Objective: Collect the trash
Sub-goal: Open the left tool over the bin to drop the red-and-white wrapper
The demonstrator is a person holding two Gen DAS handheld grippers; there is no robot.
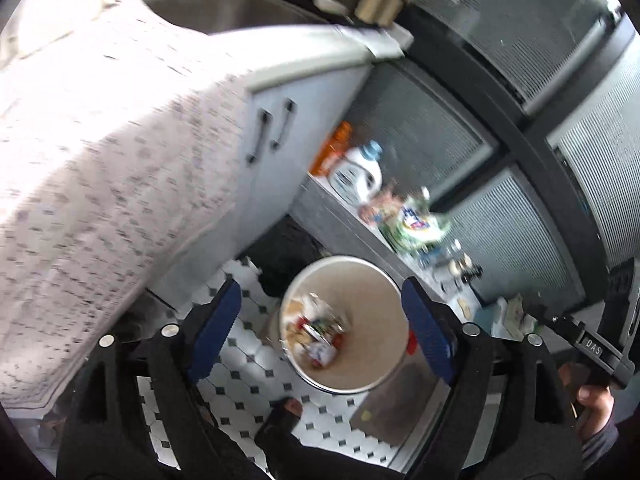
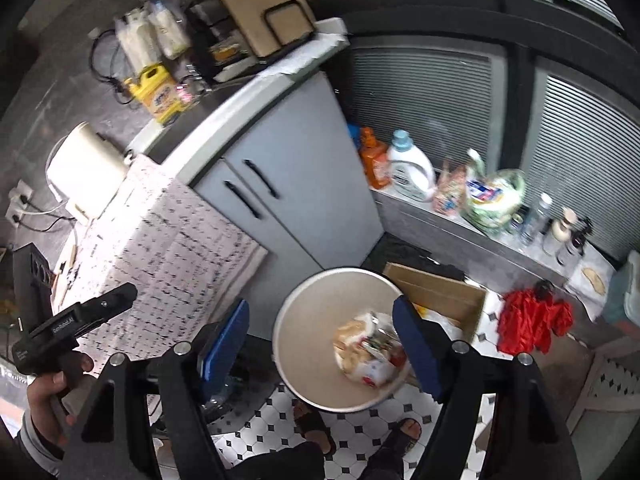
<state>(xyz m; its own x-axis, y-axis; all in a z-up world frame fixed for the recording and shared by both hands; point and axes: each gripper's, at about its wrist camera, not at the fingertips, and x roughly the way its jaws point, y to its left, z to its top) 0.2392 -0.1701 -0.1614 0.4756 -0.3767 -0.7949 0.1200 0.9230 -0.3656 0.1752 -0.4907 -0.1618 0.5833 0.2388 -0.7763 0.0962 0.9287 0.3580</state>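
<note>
A round beige trash bin (image 1: pixel 372 300) stands on the tiled floor and holds a pile of crumpled wrappers (image 1: pixel 318 334). It also shows in the right wrist view (image 2: pixel 312 332), with the wrappers (image 2: pixel 370 350) at its bottom. My left gripper (image 1: pixel 322 332) is open and empty, held high above the bin with the bin's mouth between its blue fingers (image 1: pixel 216 324). My right gripper (image 2: pixel 320 346) is open and empty too, above the bin. Each gripper's handle shows in the other view, the right one at the right edge (image 1: pixel 592 354) and the left one at the left edge (image 2: pixel 76 326).
A table with a patterned cloth (image 1: pixel 100 184) is to the left. A grey cabinet (image 2: pixel 288 168) stands behind the bin. A ledge carries detergent bottles (image 2: pixel 410 170) and bags (image 2: pixel 494 196). A cardboard box (image 2: pixel 436 294) and red cloth (image 2: pixel 534 322) lie on the floor (image 2: pixel 272 428). The person's sandalled feet (image 2: pixel 314 426) are below.
</note>
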